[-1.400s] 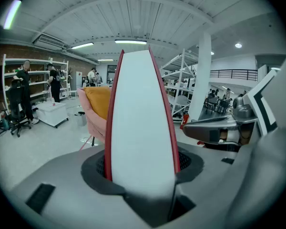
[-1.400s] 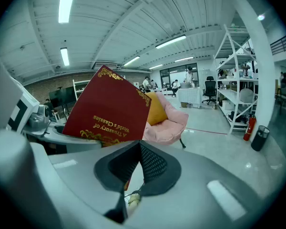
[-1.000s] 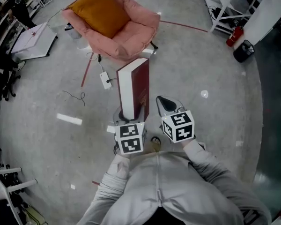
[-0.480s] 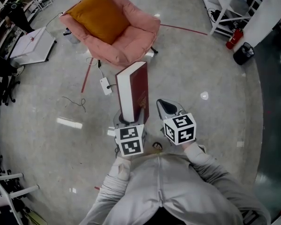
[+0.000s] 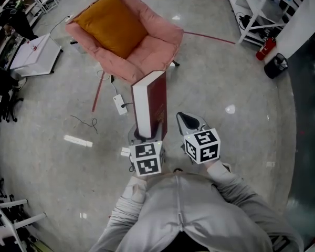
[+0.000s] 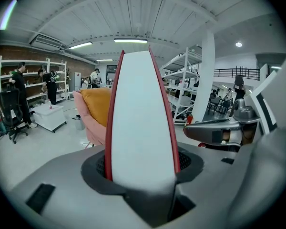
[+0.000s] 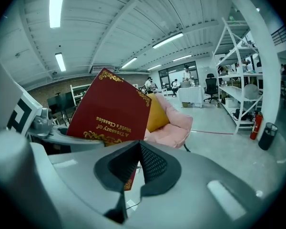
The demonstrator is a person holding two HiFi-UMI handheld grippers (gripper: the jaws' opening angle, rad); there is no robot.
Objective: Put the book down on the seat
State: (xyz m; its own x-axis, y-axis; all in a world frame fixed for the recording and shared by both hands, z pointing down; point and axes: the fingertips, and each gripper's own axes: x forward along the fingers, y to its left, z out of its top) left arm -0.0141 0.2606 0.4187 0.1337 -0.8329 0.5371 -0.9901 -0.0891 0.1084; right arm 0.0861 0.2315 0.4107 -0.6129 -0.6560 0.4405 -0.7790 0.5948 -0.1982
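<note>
Pink armchair (image 5: 147, 46) and its orange cushion (image 5: 111, 22) sit slightly lower in the head view than a second ago, so the top corner of the book (image 5: 149, 104) now overlaps the chair's front edge; both grippers keep the same pose. At far left a white platform (image 5: 34, 54) is partly cut off by the frame. A white plug box (image 5: 118, 103) lies on the concrete floor (image 5: 68, 182) below the chair. The left gripper (image 5: 145, 134) pinches the book's lower end, which is buried between the jaws and out of sight. The volume stands upright in the air, short of the seat and not yet on it, its white page edge turned toward the person. Just beside it, the right gripper (image 5: 188, 121) has its jaws pressed together with nothing between them. Gold lettering (image 7: 109, 123) on the red cover, seen upside down from the right gripper view, reads "A Treasury of World's Classics". Both hands are hidden under the marker cubes; only grey sleeves (image 5: 184, 214) show. At right, white shelving (image 5: 257, 9) runs off the frame, with a red fire extinguisher (image 5: 266, 47) and a black bin (image 5: 277, 65) nearby.
</note>
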